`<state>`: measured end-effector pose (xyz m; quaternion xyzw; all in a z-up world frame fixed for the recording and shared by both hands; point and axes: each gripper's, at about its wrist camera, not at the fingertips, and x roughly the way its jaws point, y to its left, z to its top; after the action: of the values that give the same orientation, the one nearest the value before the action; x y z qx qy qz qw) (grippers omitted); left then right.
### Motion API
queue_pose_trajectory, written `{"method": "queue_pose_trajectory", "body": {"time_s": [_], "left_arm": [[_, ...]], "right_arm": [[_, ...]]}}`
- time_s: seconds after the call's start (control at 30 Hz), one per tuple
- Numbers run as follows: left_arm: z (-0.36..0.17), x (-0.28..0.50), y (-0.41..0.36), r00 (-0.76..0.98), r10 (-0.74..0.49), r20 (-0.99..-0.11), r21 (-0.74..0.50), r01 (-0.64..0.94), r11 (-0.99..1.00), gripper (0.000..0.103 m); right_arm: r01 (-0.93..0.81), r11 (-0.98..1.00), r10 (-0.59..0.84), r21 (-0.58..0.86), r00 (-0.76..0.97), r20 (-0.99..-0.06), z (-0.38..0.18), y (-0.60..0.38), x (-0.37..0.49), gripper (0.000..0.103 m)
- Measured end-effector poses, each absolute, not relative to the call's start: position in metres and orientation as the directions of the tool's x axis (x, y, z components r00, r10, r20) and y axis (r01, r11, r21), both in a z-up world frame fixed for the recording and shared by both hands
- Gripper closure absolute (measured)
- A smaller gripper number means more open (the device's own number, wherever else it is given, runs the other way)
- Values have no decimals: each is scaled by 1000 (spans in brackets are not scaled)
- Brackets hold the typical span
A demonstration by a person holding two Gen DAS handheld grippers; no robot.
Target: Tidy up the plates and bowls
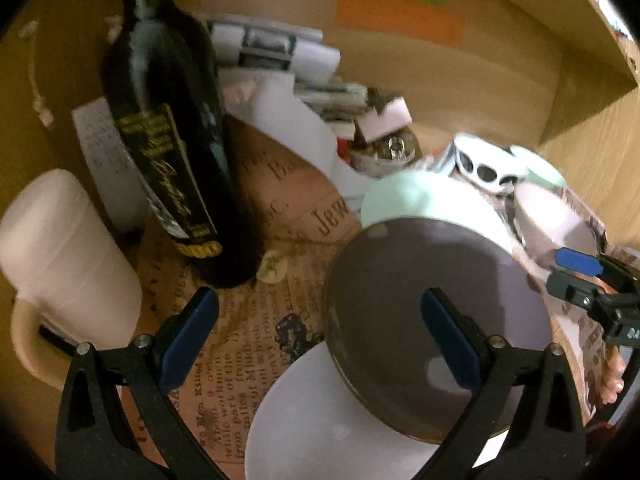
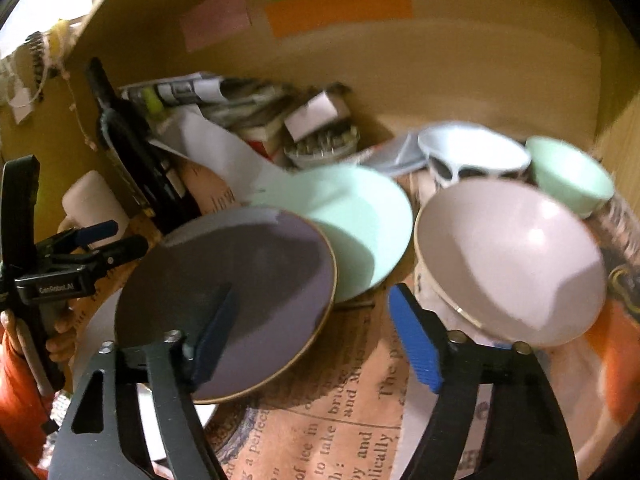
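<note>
Wood-coloured panels wall in a shelf lined with tan newsprint-patterned paper (image 2: 348,420); pink, green and orange sticky notes (image 2: 340,6) sit on the back wall.

Three plates lie overlapped at centre: a grey round plate with a gold rim (image 2: 224,304) on top, a mint-green plate (image 2: 356,220) behind, a white plate (image 1: 320,420) beneath. Three bowls stand to the right: a pale pink bowl (image 2: 516,252), a white dark-spotted bowl (image 2: 476,158), a small mint bowl (image 2: 572,172).

One dark wine bottle (image 1: 172,132) and one cream mug (image 1: 68,260) stand left.

Left gripper (image 1: 320,344) and right gripper (image 2: 316,340) both have jaws spread, pinching nothing, above the plates.
</note>
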<state>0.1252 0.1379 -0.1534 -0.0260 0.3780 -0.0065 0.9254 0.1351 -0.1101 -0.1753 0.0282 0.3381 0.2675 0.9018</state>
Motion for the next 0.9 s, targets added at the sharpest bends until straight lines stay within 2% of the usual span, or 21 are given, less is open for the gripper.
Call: {"method": "queue_pose_trajectory", "body": {"time_s": [0.13,0.27,0.4,0.5,0.53,0.6,0.7,0.8,0.9], "left_arm": [[-159,138,142,702,-41,-711,-58,0,998,3],[-163,148,147,664,-96,-741,-104,28,994,20],[-167,157,149,642,-105,-760,-107,37,994,30],[-169,159,151,633,-111,-766,-103,49,993,43],[-171,160,151,625,-116,-772,-104,57,993,50],[-174,163,151,603,-131,-787,-110,72,991,58],[-175,163,149,588,-153,-795,-123,91,988,61],[-175,164,147,582,-155,-798,-122,96,988,61],[-177,169,149,550,-203,-810,-174,105,979,61]], "right_arm": [[-436,865,488,248,616,-618,-183,-109,141,40],[-429,874,469,230,617,-632,-187,-103,141,42],[-423,878,459,224,614,-642,-189,-98,142,44],[-417,876,466,242,601,-650,-193,-98,145,44],[-417,874,469,249,594,-654,-194,-97,146,44],[-415,870,479,268,579,-660,-197,-97,147,50],[-412,860,498,300,555,-667,-201,-97,151,58],[-409,850,519,333,539,-663,-202,-97,153,59],[-415,836,542,359,523,-657,-203,-96,153,64]]}}
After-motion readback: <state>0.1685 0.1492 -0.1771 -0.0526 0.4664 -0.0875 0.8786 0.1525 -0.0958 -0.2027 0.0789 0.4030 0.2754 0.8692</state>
